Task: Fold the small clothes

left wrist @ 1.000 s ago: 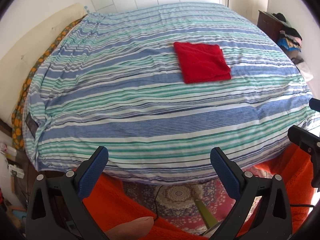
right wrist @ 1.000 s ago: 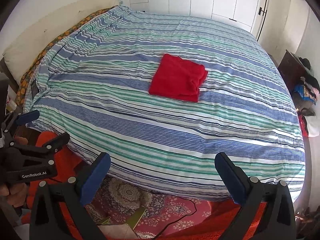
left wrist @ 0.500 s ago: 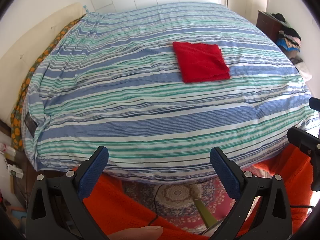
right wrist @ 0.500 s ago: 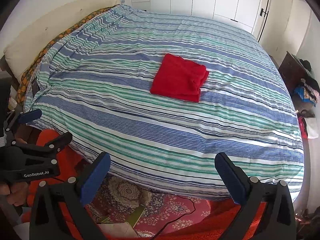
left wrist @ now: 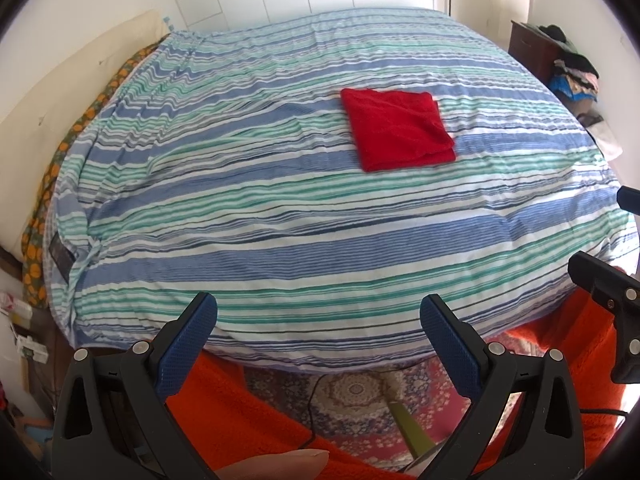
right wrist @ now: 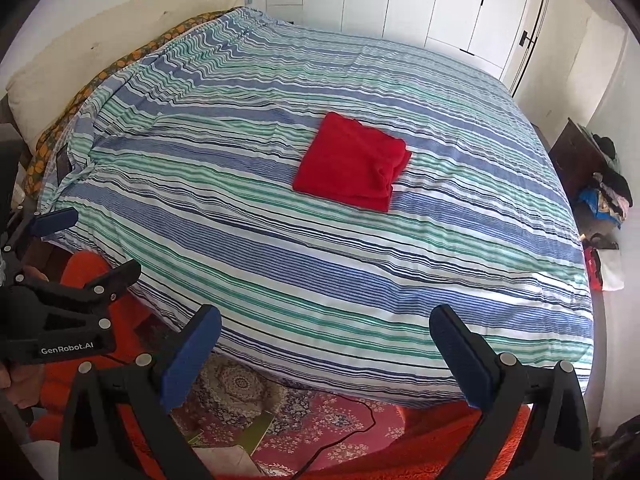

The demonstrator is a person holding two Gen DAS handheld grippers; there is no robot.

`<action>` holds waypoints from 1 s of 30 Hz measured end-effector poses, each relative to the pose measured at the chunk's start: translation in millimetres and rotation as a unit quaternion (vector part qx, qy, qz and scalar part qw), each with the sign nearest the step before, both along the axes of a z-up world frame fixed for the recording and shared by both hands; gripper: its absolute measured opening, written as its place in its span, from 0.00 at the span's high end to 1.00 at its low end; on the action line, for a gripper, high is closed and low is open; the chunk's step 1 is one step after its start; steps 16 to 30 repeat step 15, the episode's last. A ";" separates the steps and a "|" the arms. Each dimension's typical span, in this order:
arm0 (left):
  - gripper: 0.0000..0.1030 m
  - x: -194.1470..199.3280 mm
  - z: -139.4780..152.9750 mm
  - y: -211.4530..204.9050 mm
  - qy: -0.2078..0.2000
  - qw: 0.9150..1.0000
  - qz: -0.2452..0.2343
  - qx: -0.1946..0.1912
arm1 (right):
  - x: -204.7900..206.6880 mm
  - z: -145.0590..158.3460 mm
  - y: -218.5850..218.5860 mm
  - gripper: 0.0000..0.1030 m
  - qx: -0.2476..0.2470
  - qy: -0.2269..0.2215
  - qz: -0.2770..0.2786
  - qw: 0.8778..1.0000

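A red garment (left wrist: 400, 134) (right wrist: 352, 162) lies folded into a neat square on the striped bed cover (left wrist: 280, 208) (right wrist: 400, 260), right of the bed's middle. My left gripper (left wrist: 318, 314) hangs open at the near edge of the bed, far from the garment, with nothing between its blue pads. My right gripper (right wrist: 326, 328) is open too, also back at the near edge and holding nothing. The left gripper (right wrist: 86, 240) shows in the right wrist view at the left edge, and the right gripper (left wrist: 600, 240) shows at the right edge of the left wrist view.
A patterned rug (right wrist: 320, 412) with a black cable lies on the floor below the bed. Orange fabric (left wrist: 248, 412) fills the near foreground. A dark cabinet with piled clothes (right wrist: 600, 176) stands right of the bed. White wardrobe doors (right wrist: 440, 4) line the far wall.
Both grippers have drifted back a little and the view has shifted slightly. The red garment has not moved.
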State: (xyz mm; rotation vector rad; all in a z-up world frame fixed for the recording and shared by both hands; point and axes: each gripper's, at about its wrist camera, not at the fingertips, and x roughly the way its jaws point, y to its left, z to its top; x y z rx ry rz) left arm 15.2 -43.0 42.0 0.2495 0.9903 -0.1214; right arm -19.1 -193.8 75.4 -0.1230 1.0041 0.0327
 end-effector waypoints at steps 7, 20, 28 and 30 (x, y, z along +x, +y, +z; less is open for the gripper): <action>0.01 2.9 -3.3 0.0 0.002 1.000 0.006 0.003 | 1.5 -4.4 -2.6 0.00 0.000 0.005 -0.004 1.000; 0.01 -0.6 -0.1 -3.9 -0.011 1.000 -0.005 -0.003 | 2.6 -11.6 -2.2 0.00 0.007 0.013 -0.003 1.000; 0.01 -0.6 -0.1 -3.9 -0.011 1.000 -0.005 -0.003 | 2.6 -11.6 -2.2 0.00 0.007 0.013 -0.003 1.000; 0.01 -0.6 -0.1 -3.9 -0.011 1.000 -0.005 -0.003 | 2.6 -11.6 -2.2 0.00 0.007 0.013 -0.003 1.000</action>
